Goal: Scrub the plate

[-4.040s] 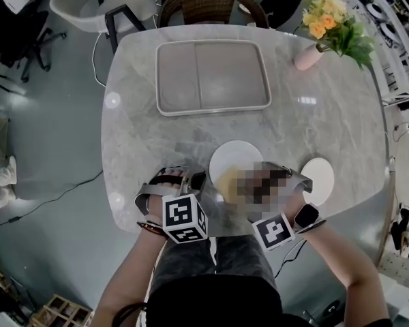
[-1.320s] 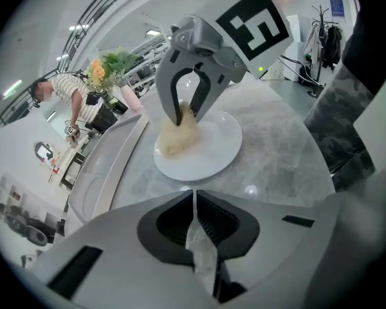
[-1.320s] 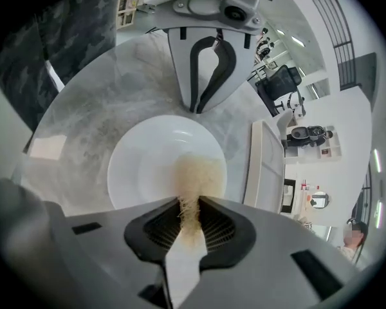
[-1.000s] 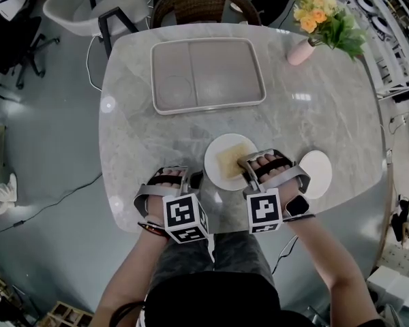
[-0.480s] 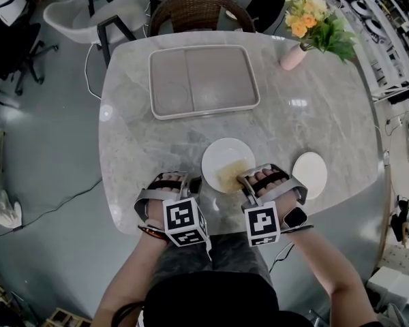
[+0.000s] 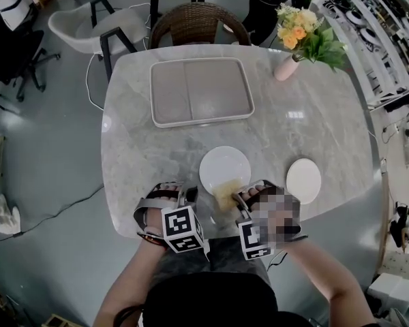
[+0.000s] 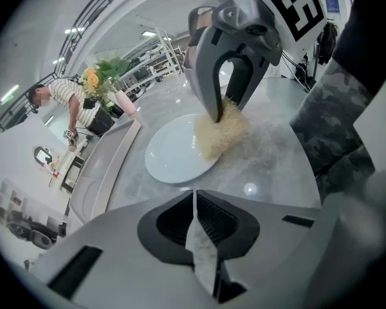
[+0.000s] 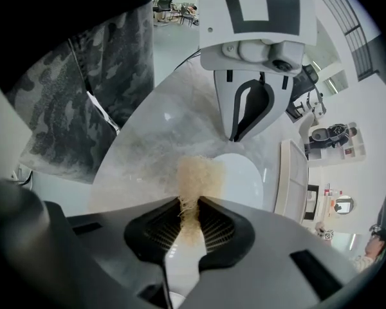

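Note:
A round white plate [image 6: 224, 165] lies on the marble table near its front edge. A tan fibrous scrub pad [image 6: 224, 192] rests over the plate's near rim, partly on the table. My right gripper [image 6: 237, 197] is shut on the pad [image 8: 196, 176], whose fibres run back between the jaws [image 8: 190, 205]. My left gripper [image 6: 189, 195] sits just left of the plate, apart from it. It is shut [image 7: 194, 201] with a thin white scrap pinched between its jaws. From the left gripper view the plate [image 7: 177, 153] lies ahead, with the right gripper [image 7: 222, 111] pressing the pad [image 7: 224, 132] down.
A large grey two-part tray [image 6: 201, 90] lies at the table's back. A small white saucer [image 6: 304, 180] sits right of the plate. A pink vase with flowers [image 6: 286, 67] stands at the back right. A wicker chair [image 6: 194, 22] is behind the table. The table's front edge runs under both grippers.
The right gripper has drawn the scrub pad from the plate's middle back to its near rim, toward the person. The left gripper has stayed beside the plate.

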`<action>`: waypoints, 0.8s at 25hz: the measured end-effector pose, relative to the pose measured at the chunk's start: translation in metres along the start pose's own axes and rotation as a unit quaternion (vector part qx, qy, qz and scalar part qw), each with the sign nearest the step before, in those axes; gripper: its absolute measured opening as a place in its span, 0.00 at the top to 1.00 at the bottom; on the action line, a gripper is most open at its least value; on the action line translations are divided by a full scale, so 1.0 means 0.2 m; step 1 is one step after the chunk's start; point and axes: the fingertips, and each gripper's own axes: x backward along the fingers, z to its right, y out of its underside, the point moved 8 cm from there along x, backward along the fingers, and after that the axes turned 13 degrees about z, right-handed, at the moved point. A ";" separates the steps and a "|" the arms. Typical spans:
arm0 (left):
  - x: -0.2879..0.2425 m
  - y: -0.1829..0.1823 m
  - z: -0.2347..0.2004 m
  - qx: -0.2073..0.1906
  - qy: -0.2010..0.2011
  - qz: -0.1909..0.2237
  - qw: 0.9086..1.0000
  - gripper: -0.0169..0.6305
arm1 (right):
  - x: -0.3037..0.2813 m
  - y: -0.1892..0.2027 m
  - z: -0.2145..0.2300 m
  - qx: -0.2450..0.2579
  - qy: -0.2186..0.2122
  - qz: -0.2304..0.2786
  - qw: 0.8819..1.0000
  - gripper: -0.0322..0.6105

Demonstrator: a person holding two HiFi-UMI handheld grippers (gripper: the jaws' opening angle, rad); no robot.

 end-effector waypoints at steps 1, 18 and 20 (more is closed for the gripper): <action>0.00 0.00 0.01 0.001 0.000 -0.001 1.000 0.93 | 0.01 -0.01 -0.01 0.000 -0.001 0.002 1.000 0.84; 0.15 -0.10 0.16 0.133 -0.058 0.006 0.989 0.93 | 0.21 -0.04 -0.15 -0.091 -0.007 0.117 0.989 0.84; 0.19 -0.15 0.18 0.193 -0.084 0.038 0.977 0.93 | 0.27 -0.01 -0.18 -0.144 0.000 0.156 0.977 0.84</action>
